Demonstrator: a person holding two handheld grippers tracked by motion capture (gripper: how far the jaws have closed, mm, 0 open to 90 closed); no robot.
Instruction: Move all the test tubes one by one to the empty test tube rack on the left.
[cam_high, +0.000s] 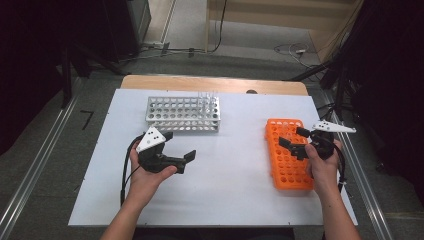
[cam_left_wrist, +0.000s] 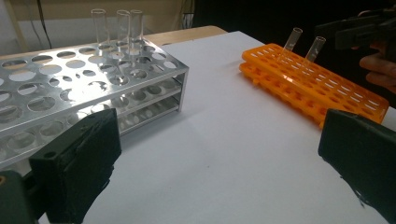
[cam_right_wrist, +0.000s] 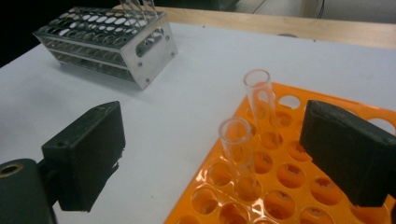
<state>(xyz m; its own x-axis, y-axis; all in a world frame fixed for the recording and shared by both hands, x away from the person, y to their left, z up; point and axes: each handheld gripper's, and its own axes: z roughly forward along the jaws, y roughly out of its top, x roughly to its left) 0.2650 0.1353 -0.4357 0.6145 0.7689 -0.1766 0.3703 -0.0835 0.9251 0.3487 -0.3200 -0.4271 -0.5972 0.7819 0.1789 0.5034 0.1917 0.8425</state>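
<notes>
An orange tube rack (cam_high: 289, 160) lies on the right of the white table top. Two clear empty tubes (cam_right_wrist: 239, 151) (cam_right_wrist: 259, 100) stand in its holes near the far end. My right gripper (cam_high: 293, 138) hovers over that end, open, and the tubes stand between its jaws untouched (cam_right_wrist: 212, 154). A silver metal rack (cam_high: 182, 114) sits at the back left, with three clear tubes (cam_left_wrist: 122, 29) upright in its far right corner. My left gripper (cam_high: 179, 146) is open and empty above the table in front of the metal rack, aimed toward the orange rack (cam_left_wrist: 317, 84).
The white board (cam_high: 225, 190) covers a wooden table whose edge shows at the back (cam_high: 215, 82). Cables run over the floor behind. Dark equipment stands to the far left and right of the table.
</notes>
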